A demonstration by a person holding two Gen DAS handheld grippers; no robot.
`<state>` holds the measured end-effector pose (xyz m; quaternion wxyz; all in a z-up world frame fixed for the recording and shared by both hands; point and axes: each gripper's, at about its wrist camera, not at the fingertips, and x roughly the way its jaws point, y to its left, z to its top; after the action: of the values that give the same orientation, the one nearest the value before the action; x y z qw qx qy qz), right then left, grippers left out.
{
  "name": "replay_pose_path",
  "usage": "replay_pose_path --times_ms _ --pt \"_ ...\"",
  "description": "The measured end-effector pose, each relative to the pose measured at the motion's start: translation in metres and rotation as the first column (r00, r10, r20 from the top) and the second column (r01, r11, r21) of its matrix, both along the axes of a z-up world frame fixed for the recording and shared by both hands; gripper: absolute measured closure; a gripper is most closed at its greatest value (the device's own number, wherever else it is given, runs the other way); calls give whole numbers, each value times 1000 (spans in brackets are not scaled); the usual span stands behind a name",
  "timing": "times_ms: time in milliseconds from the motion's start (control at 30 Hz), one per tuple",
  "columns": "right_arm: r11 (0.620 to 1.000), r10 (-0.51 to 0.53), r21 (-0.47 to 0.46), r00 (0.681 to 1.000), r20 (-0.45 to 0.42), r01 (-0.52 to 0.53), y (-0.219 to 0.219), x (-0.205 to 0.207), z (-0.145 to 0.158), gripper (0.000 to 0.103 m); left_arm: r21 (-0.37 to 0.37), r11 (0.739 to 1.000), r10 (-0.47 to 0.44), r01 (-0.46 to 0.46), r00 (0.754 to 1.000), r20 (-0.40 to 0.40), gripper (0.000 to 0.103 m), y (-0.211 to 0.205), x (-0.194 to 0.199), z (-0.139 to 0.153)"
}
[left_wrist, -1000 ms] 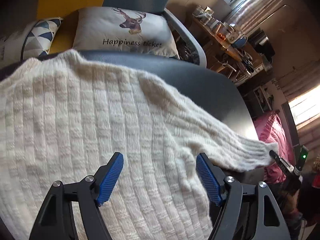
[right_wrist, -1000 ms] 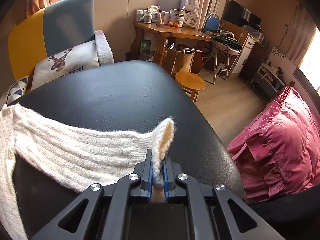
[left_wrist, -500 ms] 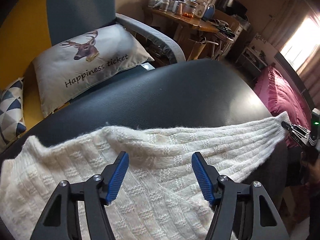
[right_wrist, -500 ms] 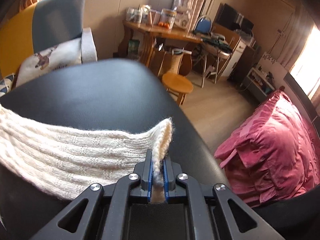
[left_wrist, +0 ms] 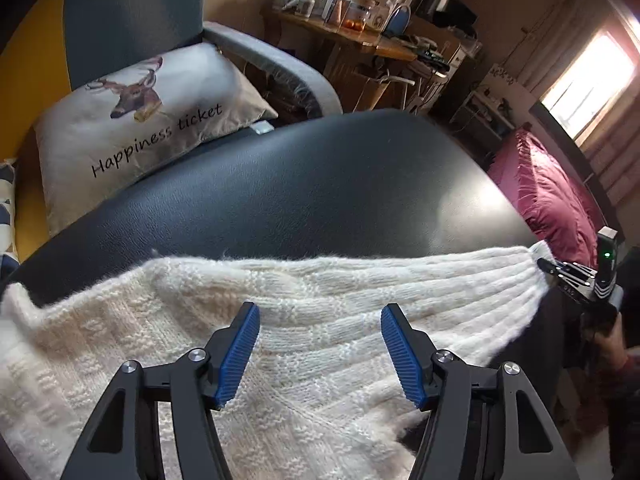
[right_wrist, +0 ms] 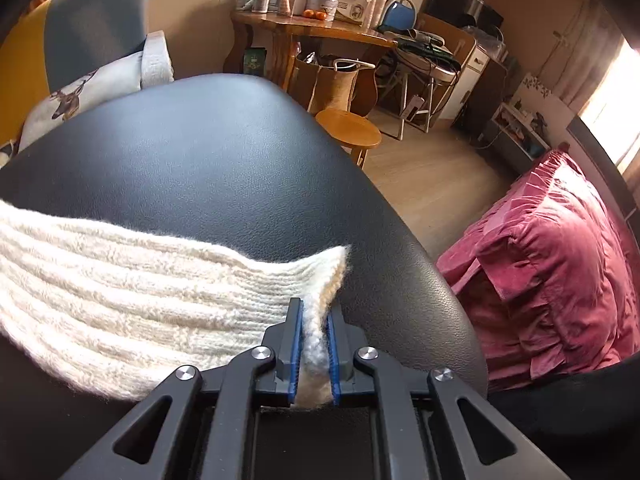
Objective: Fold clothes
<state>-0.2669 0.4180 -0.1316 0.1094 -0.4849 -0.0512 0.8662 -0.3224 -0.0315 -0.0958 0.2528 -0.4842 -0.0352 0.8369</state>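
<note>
A cream knitted sweater [left_wrist: 168, 344] lies on a black leather surface [left_wrist: 320, 184]. Its sleeve [left_wrist: 452, 284] stretches out to the right. My left gripper [left_wrist: 320, 344] hovers open over the sweater near the shoulder, blue pads apart with nothing between them. In the right wrist view the sleeve [right_wrist: 132, 276] runs in from the left, and my right gripper [right_wrist: 314, 320] is shut on the sleeve cuff [right_wrist: 316, 340]. The right gripper [left_wrist: 560, 272] also shows at the far right of the left wrist view, at the sleeve's end.
A deer-print cushion [left_wrist: 152, 120] rests on a grey and yellow armchair [left_wrist: 132, 16] behind the surface. A pink ruffled bedspread [right_wrist: 560, 272] lies to the right. A small wooden stool [right_wrist: 348, 132] and a cluttered wooden table [right_wrist: 312, 28] stand beyond the far edge.
The sleeve has been drawn out straighter to the right with the right gripper still clamped on the cuff. The left gripper has pulled back toward the sweater's upper edge, staying open.
</note>
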Motion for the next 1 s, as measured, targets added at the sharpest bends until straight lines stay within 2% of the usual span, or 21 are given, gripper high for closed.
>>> replay_pose_path --times_ms 100,200,267,333,467,533,567,633,733,800,900,1000 --pt "999 -40 -5 999 -29 40 9 4 15 94 -34 999 -33 32 999 -38 39 10 0 11" --pt "997 -78 -13 994 -78 77 17 11 37 92 -74 996 -51 51 999 6 39 28 -11 -4" --pt "996 -28 -91 993 -116 18 11 15 52 90 -105 994 -34 40 998 61 39 39 -18 -23" --pt "983 42 -171 989 -145 -67 -4 17 60 90 -125 992 -3 13 997 79 39 44 -22 -40" --pt "955 133 -258 989 -58 -144 -31 -3 43 90 -168 986 4 2 999 34 31 57 -16 -46" --pt "967 110 -239 992 66 -92 -34 -17 17 90 -193 981 -4 9 1000 28 31 61 -15 -47" --pt "971 97 -228 988 120 -68 -35 -24 5 90 -174 985 5 1 999 34 31 58 -15 -46" --pt "972 69 -233 992 107 -42 -24 -24 -4 91 -112 993 33 -27 998 55 33 49 -14 -40" --pt "960 30 -280 995 94 -2 -9 -19 4 91 -16 997 82 -81 995 50 33 26 -3 -26" --pt "949 12 -317 998 64 9 -2 -10 14 91 3 996 91 -92 995 28 33 14 11 -18" --pt "916 59 -398 998 8 -51 -4 11 30 89 15 997 79 -80 996 37 33 8 39 -21" --pt "922 113 -374 993 18 -98 -18 27 31 89 -15 999 52 -51 997 55 33 16 64 -36"
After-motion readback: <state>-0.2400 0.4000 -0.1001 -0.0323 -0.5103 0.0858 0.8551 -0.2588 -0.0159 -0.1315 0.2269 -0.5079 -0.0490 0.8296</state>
